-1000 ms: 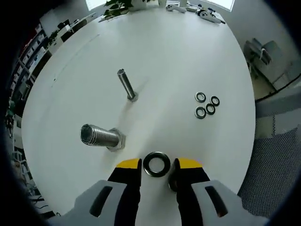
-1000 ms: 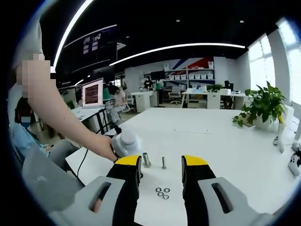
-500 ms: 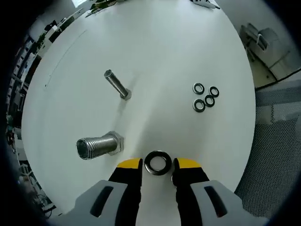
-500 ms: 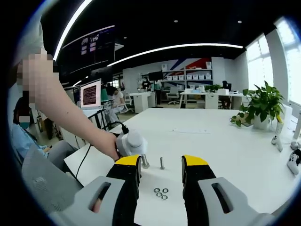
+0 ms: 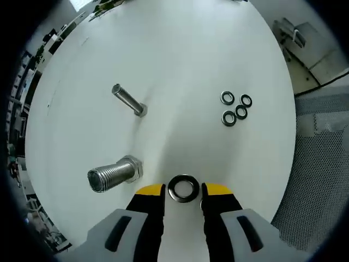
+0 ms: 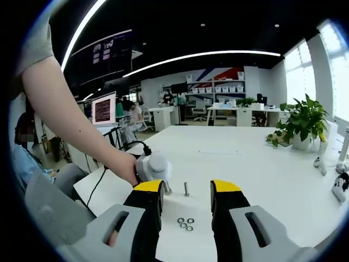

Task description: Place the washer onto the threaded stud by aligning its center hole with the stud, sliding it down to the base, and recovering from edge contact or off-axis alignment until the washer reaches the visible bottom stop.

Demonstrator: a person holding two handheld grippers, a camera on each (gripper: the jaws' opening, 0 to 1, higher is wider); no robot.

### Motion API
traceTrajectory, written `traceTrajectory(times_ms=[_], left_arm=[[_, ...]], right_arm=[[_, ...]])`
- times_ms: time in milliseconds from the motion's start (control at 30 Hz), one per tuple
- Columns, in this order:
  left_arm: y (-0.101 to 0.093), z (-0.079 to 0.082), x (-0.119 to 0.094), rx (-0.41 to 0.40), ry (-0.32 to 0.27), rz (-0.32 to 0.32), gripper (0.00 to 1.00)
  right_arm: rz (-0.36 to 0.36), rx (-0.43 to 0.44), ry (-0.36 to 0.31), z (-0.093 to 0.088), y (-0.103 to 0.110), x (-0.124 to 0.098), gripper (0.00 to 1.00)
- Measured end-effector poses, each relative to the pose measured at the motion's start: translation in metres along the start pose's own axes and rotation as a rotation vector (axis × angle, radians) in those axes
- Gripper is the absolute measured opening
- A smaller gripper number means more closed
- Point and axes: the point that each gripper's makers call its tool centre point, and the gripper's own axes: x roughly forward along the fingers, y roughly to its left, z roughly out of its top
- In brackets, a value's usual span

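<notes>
washer waiting between our spread jaws

a large dark washer (image 5: 182,188) lies flat on the white table (image 5: 180,65), between the spread tips of our left gripper (image 5: 182,191) — not pinched. over the last second our view has drifted; the thick threaded stud (image 5: 113,174) still stands apart, so pickup comes first. our right gripper (image 6: 186,192) hovers open.
</notes>
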Motion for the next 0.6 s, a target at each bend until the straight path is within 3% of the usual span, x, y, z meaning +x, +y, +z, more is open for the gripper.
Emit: traceTrajectory(times_ms=[367,433,467,600], left_arm=[[0.0016,-0.0001,0.0008,0.012,-0.008,-0.001,0.25],[-0.0003,-0.0004,0.0014,0.017,-0.006,-0.01,0.21],[0.0029,-0.0045,0.0005,0.064,0.024,0.005,0.21],[0.0001,-0.0026,0.0007,0.019,-0.004,0.001,0.21]], right_arm=[[-0.006,0.004,0.0,-0.0001,-0.0016,-0.0003,0.36],[-0.004,0.002,0.001,-0.0001,-0.0012,-0.0001,0.36],[-0.004,0.002,0.002,-0.0002,-0.0011,-0.0001,0.36],[-0.003,0.005,0.0,0.0002,-0.0012,-0.0001,0.36]])
